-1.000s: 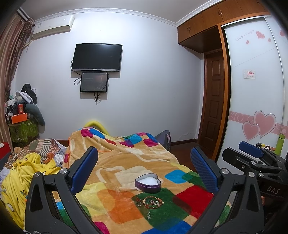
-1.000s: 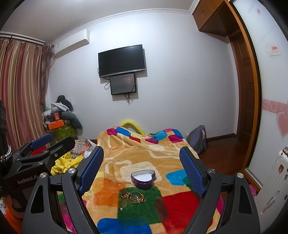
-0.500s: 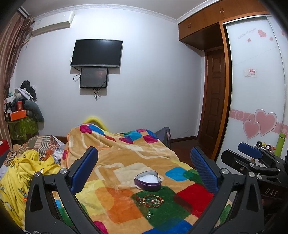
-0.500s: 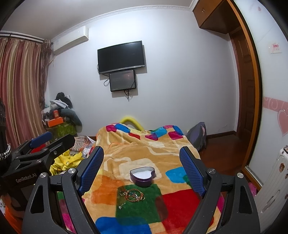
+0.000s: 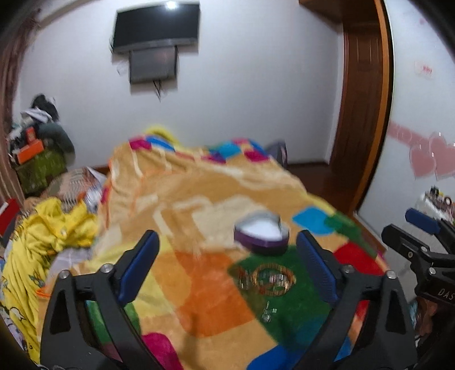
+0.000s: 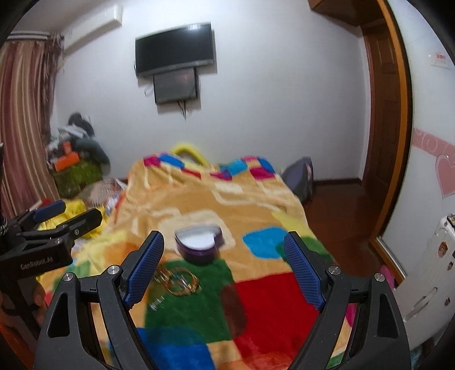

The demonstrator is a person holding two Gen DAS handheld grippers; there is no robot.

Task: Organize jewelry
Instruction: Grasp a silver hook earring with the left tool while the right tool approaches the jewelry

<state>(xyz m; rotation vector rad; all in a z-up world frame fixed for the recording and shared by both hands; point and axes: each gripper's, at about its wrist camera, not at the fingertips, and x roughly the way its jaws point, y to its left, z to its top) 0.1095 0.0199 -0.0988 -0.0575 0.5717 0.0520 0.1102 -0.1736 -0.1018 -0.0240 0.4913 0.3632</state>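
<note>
Hovering empty near the purple heart-shaped open box (image 5: 261, 236) on the patchwork fleece bed blanket (image 5: 204, 287), the left claw (image 5: 227, 270) was closing, the right claw (image 6: 224, 270) gaped, and tangled gold bracelets (image 5: 267, 280) just before the box seemingly awaited a first careful pinch.

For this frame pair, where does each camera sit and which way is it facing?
Left wrist: on the left hand-held gripper, looking forward and down over the blanket; nothing lies between its closing jaws; the right hand-held gripper shows at the right edge.
Right wrist: on the right hand-held gripper, jaws open, same direction; the left one shows at the left edge.
Shared: heart-shaped box, bangles, wall TV.
</note>
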